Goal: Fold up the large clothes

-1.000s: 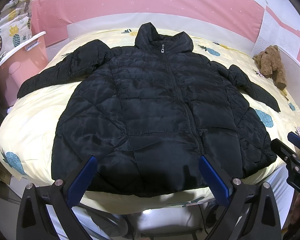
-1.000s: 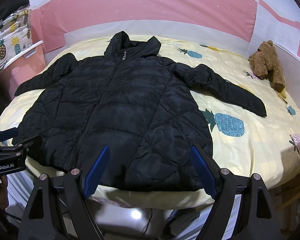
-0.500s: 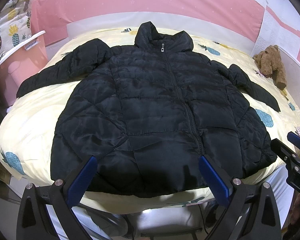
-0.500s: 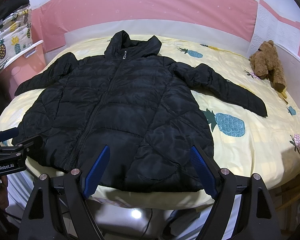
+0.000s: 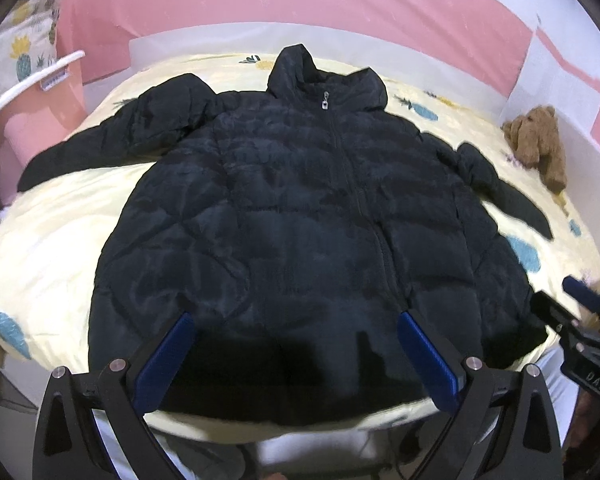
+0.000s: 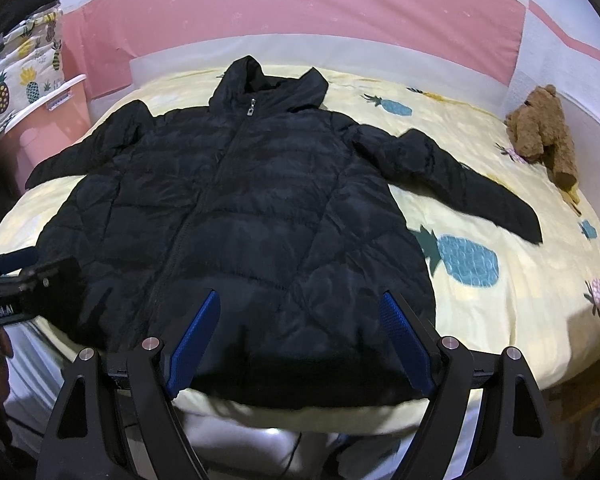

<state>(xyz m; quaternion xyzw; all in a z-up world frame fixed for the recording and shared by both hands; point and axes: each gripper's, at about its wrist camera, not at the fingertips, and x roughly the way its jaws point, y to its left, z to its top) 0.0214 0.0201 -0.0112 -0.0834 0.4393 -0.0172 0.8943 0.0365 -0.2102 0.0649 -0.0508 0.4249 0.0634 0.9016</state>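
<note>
jacket [image 5: 300, 240]: black, quilted, lay flat and front-up on the bed, zipped to the collar, hood toward the headboard, hem at the near edge
zip pull [image 6: 252, 111]: silver, sat at the collar just under the hood
sleeves: both spread outward; one [image 5: 112, 136] reached toward the pink box, the other [image 6: 460, 180] angled toward the bear
sheet [image 6: 520, 312]: pale yellow with blue pineapples, covered the bed under the jacket
left gripper [image 5: 296, 356]: hovered over the hem, left of the zip; fingers spread wide, nothing between them, no contact with the fabric made out
left pads [image 5: 166, 356]: blue, well apart from each other
right gripper [image 6: 300, 336]: hovered over the hem on the jacket's other half; fingers spread wide, empty, contact with the fabric not clear
right pads [image 6: 406, 344]: blue, well apart
other gripper in view: right one seen at the right edge of the left view, left one at the left edge of the right view, both near the hem corners
bear [image 6: 544, 128]: brown, plush, lay on the sheet by the white wall, well apart from the jacket
box [image 5: 32, 120]: pink with a white rim, stood beside the bed
wall [image 6: 300, 4]: pink, behind the headboard
sharpness: left view slightly blurred
</note>
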